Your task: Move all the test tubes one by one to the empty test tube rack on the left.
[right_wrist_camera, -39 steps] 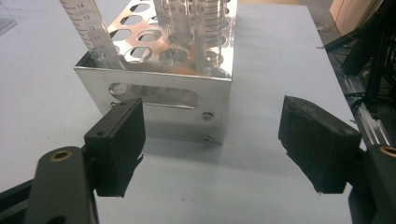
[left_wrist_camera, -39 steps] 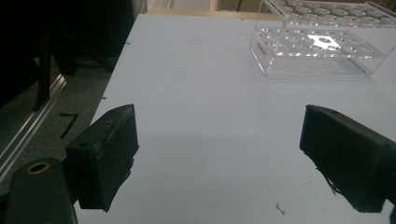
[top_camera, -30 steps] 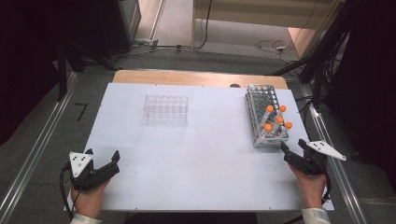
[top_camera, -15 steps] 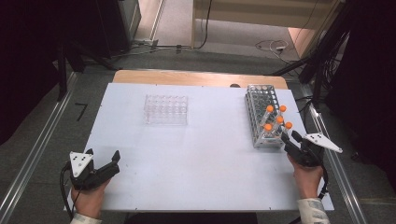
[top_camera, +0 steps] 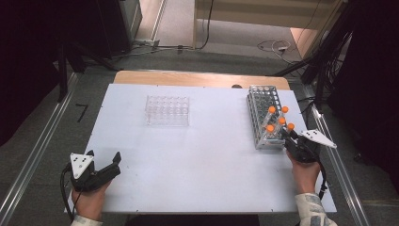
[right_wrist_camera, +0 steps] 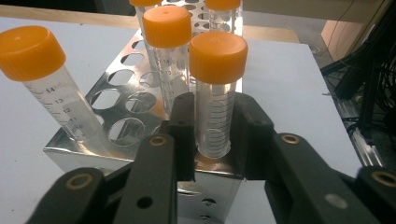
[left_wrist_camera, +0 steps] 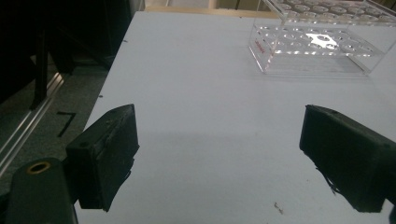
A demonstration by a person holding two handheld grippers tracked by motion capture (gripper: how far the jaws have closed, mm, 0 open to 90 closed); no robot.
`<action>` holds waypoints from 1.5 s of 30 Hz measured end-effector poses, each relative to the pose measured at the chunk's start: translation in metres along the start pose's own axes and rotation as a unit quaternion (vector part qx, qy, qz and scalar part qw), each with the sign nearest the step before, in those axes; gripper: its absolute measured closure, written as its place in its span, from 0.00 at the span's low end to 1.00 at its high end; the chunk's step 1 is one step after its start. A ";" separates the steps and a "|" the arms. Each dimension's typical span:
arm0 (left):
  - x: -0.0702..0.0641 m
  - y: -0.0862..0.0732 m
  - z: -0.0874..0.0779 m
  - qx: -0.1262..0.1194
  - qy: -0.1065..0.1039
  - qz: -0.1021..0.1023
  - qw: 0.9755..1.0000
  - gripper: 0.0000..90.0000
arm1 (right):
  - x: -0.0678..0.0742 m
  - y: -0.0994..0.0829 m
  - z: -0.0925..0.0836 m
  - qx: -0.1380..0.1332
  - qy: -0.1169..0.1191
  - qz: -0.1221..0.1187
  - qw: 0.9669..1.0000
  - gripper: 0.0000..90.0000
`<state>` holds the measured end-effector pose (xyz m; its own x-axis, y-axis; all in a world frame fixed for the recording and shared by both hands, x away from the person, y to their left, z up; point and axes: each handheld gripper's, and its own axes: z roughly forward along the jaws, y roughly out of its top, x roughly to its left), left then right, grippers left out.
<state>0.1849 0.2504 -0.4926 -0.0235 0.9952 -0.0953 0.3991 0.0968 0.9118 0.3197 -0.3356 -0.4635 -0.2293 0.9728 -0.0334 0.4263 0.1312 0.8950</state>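
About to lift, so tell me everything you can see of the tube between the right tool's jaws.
The tube is clear plastic with printed graduation lines and an orange screw cap, apparently empty. It stands upright in a near-corner hole of the metal rack, at the table's right side. The right tool has just closed on it, pads pressing its body below the cap.

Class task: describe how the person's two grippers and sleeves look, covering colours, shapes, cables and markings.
Both grippers, left gripper and right gripper, are black, each topped with a grey three-cornered plate dotted with small dark spots. Their jaws end in flat black pads, and brass-coloured rivets mark the linkages. A black cable trails from each. The sleeves are light and patterned.
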 end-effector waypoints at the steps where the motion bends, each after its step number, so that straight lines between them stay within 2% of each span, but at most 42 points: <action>1: 0.000 0.000 0.000 0.000 0.000 0.000 1.000 0.13 | 0.000 0.000 0.000 -0.002 -0.001 -0.001 1.000 0.79; 9: 0.000 0.000 0.000 0.001 0.000 0.000 1.000 0.13 | -0.002 0.016 -0.017 -0.043 0.002 0.015 0.999 0.80; 18: 0.000 0.000 0.000 0.001 -0.001 -0.001 1.000 0.13 | -0.001 0.032 -0.039 -0.078 0.007 0.014 0.997 0.80; 22: -0.002 0.001 0.000 0.002 -0.007 -0.003 1.000 0.13 | 0.002 0.033 -0.046 -0.072 0.018 0.012 0.997 0.80; 23: -0.003 0.001 0.001 0.009 -0.019 -0.008 1.000 0.13 | 0.003 0.032 -0.047 -0.069 0.022 0.012 0.997 0.80; 26: -0.004 0.002 0.002 0.016 -0.031 -0.019 0.999 0.13 | 0.008 0.028 -0.051 -0.058 0.038 0.010 0.998 0.80; 29: -0.008 0.005 0.004 0.015 -0.035 -0.012 0.999 0.13 | 0.013 0.023 -0.052 -0.051 0.045 0.007 0.998 0.80; 33: -0.014 0.011 0.005 0.006 -0.041 -0.006 0.999 0.13 | 0.028 0.013 -0.060 -0.036 0.065 -0.010 0.997 0.80; 37: -0.017 0.014 0.007 0.009 -0.043 -0.005 0.999 0.13 | 0.038 0.012 -0.063 -0.036 0.080 -0.019 0.996 0.80; 38: -0.018 0.014 0.008 0.010 -0.046 -0.007 0.999 0.13 | 0.046 0.012 -0.064 -0.040 0.089 -0.025 0.995 0.80; 40: -0.021 0.016 0.008 0.008 -0.051 -0.003 0.999 0.14 | 0.055 0.010 -0.062 -0.045 0.095 -0.033 0.994 0.80; 41: -0.024 0.019 0.011 0.014 -0.061 0.002 0.998 0.14 | 0.060 0.010 -0.060 -0.043 0.102 -0.035 0.993 0.80; 45: -0.032 0.022 0.014 0.016 -0.067 0.014 0.997 0.14 | 0.079 0.009 -0.050 -0.034 0.125 -0.052 0.990 0.80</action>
<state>0.2078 0.2208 -0.4749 0.1110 0.9861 -0.1239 0.4266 0.0653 0.9021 0.2615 -0.2669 -0.4354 -0.4815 0.8761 -0.0238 0.3314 0.2072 0.9205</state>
